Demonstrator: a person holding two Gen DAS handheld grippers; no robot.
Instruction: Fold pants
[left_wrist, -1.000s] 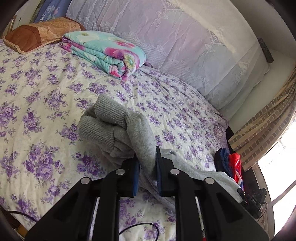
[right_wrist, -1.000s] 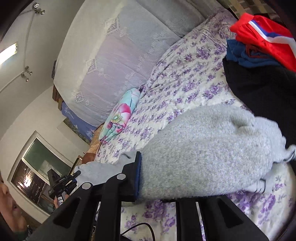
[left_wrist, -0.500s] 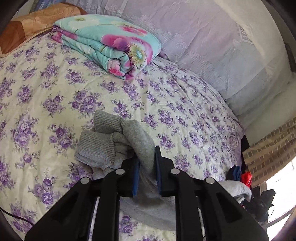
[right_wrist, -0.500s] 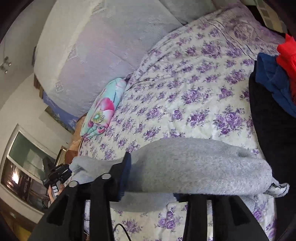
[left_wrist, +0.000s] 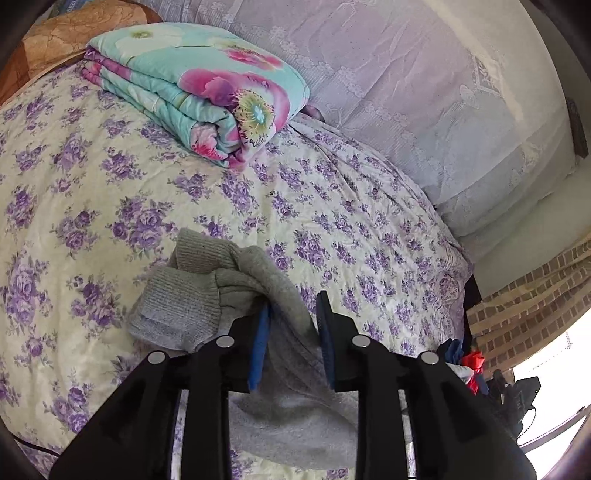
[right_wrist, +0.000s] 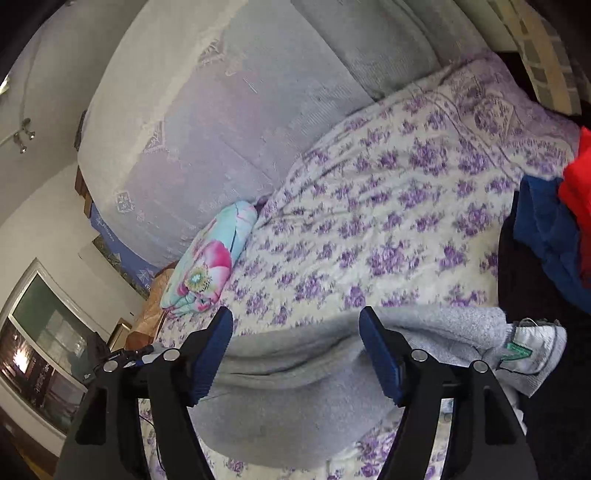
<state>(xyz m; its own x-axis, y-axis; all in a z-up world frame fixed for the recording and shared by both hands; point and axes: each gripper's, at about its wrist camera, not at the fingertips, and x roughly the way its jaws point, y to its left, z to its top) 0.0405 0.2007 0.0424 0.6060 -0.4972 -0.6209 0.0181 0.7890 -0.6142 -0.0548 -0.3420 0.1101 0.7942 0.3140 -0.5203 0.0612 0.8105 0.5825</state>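
With the soft grey knit pants (left_wrist: 258, 295) lying bunched on the purple-flowered bedspread (left_wrist: 110, 192), the left gripper (left_wrist: 291, 332) stands slightly parted around a ridge of cloth, seemingly no longer pinching it. The right gripper (right_wrist: 295, 350) gapes wide above the waist end (right_wrist: 295, 387). The fold looks just laid down; next, likely, comes regripping the cloth and smoothing the ribbed cuffs (left_wrist: 177, 310).

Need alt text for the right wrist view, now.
Right hand-held gripper, jaws open, hovers over grey pants lying on a purple-flowered bedspread. A folded floral quilt lies at the far end; red and blue clothes are piled at right.
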